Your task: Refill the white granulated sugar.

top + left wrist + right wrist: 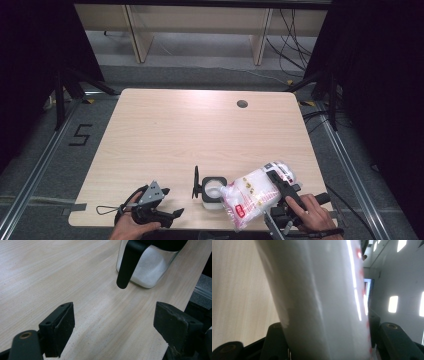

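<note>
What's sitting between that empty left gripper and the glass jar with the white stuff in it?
Nothing: bare wooden table. In the left gripper view, the left gripper is open, and only wood runs up to the jar and its black handle.

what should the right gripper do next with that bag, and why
Probably tip the bag a little further over the jar. The right gripper is shut on the bag, whose lower corner sits at the jar's open top, and the jar already holds white grains.
</note>
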The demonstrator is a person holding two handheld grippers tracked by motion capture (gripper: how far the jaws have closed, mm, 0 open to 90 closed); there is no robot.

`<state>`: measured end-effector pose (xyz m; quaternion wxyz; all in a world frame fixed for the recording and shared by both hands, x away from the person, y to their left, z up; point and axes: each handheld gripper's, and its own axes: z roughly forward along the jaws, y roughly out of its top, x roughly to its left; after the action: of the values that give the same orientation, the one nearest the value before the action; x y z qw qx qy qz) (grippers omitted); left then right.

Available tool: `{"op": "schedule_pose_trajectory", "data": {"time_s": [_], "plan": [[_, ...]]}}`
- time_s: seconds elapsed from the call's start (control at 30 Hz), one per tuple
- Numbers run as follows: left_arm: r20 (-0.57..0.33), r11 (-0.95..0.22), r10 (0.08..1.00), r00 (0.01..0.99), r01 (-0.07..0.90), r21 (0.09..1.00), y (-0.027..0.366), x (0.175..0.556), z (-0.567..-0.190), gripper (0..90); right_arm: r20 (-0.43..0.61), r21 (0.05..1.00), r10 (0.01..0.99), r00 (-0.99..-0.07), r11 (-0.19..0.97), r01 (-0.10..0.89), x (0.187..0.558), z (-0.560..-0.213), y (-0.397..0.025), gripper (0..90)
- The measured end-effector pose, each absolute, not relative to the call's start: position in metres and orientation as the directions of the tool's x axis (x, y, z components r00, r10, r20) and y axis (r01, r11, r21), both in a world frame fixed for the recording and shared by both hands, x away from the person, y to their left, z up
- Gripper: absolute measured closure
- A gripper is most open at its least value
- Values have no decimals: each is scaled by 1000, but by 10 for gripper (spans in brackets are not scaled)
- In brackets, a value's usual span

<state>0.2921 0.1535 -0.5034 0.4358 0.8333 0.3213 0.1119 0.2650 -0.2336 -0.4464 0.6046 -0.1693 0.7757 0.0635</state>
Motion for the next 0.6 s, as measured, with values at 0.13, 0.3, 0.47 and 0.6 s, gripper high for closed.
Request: {"op": "schedule_pose_trajectory", "data": {"time_s": [0.13,0.3,0.47,0.6], "plan": [[-96,-409,636,766,440,799,154,292,-503,167,-957,-81,-162,-240,945,-316,266,-453,-235,499],[-127,-378,637,761,451,809,152,291,-504,167,-954,-79,-165,-249,943,-322,268,-453,-235,502],[-119,-383,633,765,443,810,153,291,-503,167,-948,-46,-144,-285,945,-325,271,-459,-235,513],[-99,-412,628,772,438,799,155,291,-501,167,-943,-29,-131,-306,948,-317,271,-461,-236,518]]}}
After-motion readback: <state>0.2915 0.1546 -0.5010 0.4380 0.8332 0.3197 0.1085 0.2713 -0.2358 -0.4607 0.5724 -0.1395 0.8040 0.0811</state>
